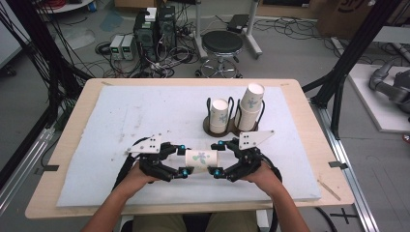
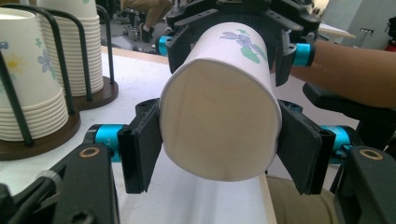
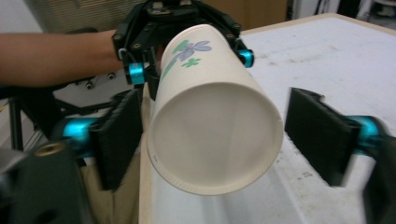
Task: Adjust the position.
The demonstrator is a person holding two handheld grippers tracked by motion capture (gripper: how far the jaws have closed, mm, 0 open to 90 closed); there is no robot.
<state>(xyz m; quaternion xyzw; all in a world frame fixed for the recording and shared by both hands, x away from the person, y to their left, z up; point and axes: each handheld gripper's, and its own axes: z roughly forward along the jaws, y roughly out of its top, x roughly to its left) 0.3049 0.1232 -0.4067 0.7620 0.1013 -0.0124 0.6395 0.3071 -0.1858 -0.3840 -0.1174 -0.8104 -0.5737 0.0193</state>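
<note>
A white paper cup (image 1: 200, 158) with a flower print lies level in the air over the table's near edge, between both grippers. My left gripper (image 1: 183, 159) is shut on it. In the left gripper view its black pads (image 2: 144, 144) press both sides of the cup (image 2: 219, 121) near its closed bottom. My right gripper (image 1: 218, 157) is open around the cup's mouth end. In the right gripper view the cup (image 3: 215, 126) shows its rolled rim, and the right-hand pad (image 3: 322, 135) stands apart from the wall. The left-hand pad sits close beside the cup.
A dark wire rack (image 1: 234, 129) behind the grippers holds a short cup stack (image 1: 219, 116) and a taller one (image 1: 250, 106). A white mat (image 1: 121, 121) covers the wooden table. A stool (image 1: 222, 46) and computer cases (image 1: 154, 31) stand on the floor beyond.
</note>
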